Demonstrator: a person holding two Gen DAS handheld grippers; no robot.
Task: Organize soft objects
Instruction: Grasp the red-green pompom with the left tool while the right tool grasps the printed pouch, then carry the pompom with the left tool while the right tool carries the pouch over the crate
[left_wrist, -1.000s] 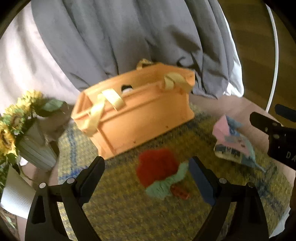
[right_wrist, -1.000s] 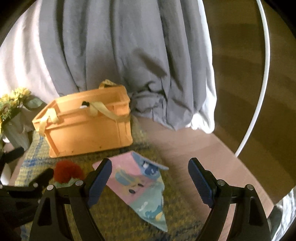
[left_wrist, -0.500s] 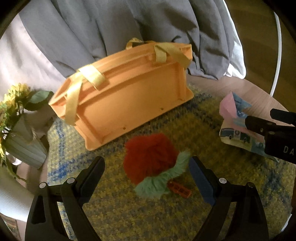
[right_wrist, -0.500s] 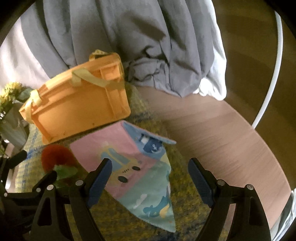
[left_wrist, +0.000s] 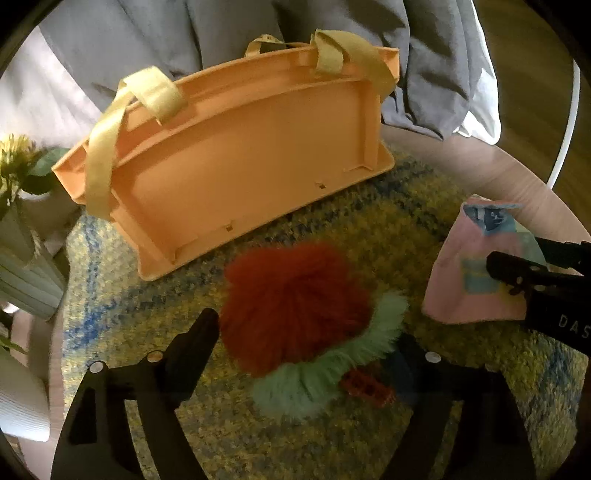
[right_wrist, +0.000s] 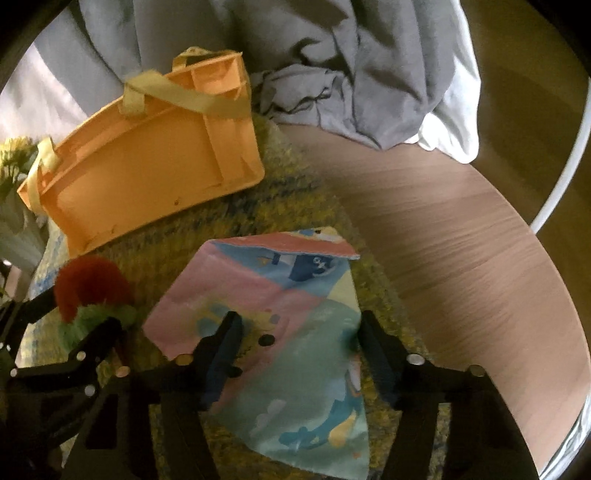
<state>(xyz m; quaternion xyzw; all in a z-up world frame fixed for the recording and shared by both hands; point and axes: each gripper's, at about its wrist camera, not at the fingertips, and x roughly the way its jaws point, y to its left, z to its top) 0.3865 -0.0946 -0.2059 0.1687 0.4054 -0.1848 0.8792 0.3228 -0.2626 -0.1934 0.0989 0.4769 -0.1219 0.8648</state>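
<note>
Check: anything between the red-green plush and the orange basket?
Nothing: only bare yellow rug between plush and basket, per left wrist view.

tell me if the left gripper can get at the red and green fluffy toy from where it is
Probably yes. The left gripper has its jaws open on either side of the red and green fluffy toy, which lies uncovered on the rug. The orange basket and patterned cloth sit clear of it.
</note>
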